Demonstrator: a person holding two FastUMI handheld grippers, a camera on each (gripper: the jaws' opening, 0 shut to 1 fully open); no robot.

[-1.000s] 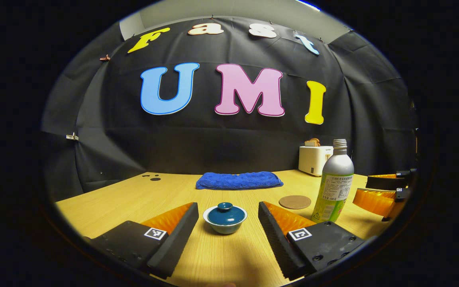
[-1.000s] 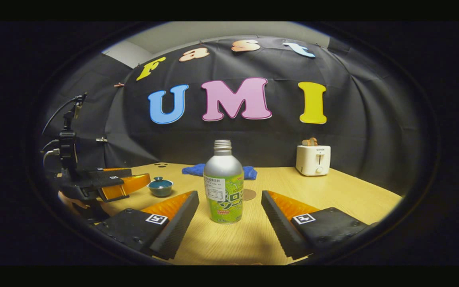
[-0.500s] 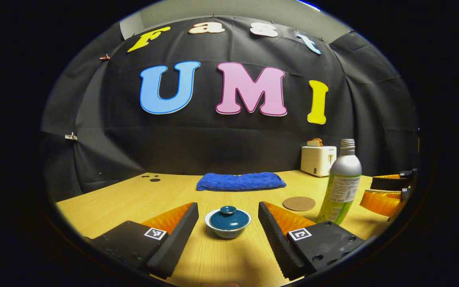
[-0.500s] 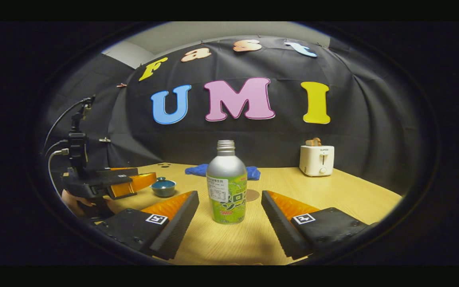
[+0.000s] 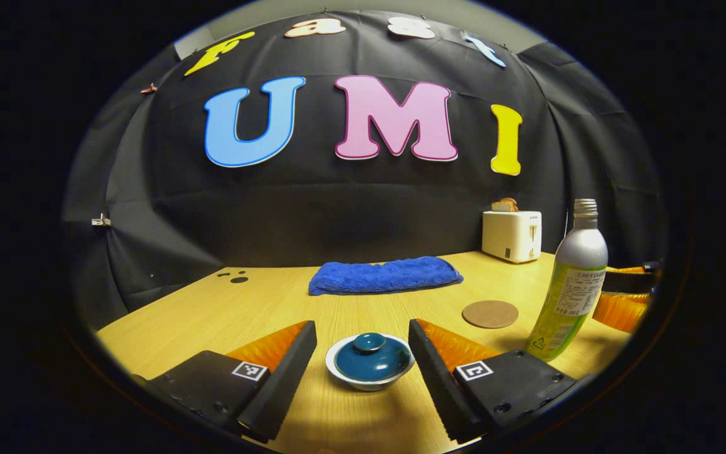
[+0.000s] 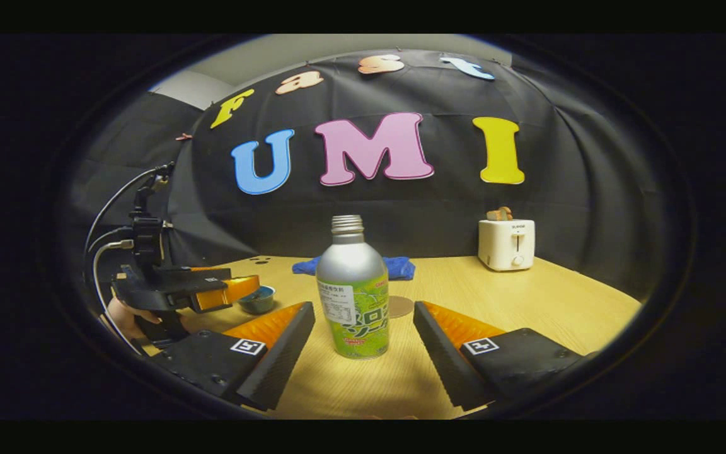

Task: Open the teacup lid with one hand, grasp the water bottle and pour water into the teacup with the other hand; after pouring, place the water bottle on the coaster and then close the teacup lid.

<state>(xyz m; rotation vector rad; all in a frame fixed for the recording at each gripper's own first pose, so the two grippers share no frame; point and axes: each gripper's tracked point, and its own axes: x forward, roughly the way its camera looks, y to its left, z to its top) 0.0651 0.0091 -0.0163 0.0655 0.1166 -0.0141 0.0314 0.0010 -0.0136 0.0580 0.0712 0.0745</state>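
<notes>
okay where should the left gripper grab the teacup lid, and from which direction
Take the lid by the small round knob at its centre, coming down from above. The lid is a shallow dome seated inside the cup's white rim, so its edge gives little to hold, while the knob stands up. The left gripper is open, jaws either side of the cup.

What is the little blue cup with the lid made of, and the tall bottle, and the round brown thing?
The teacup and its lid look like glazed ceramic: glossy teal with a pale rim. The water bottle looks like metal, probably aluminium: dull silver shoulder and threaded neck, with a printed green wrap. The coaster looks like cork or pressed fibre: flat, matte, brown.
</notes>
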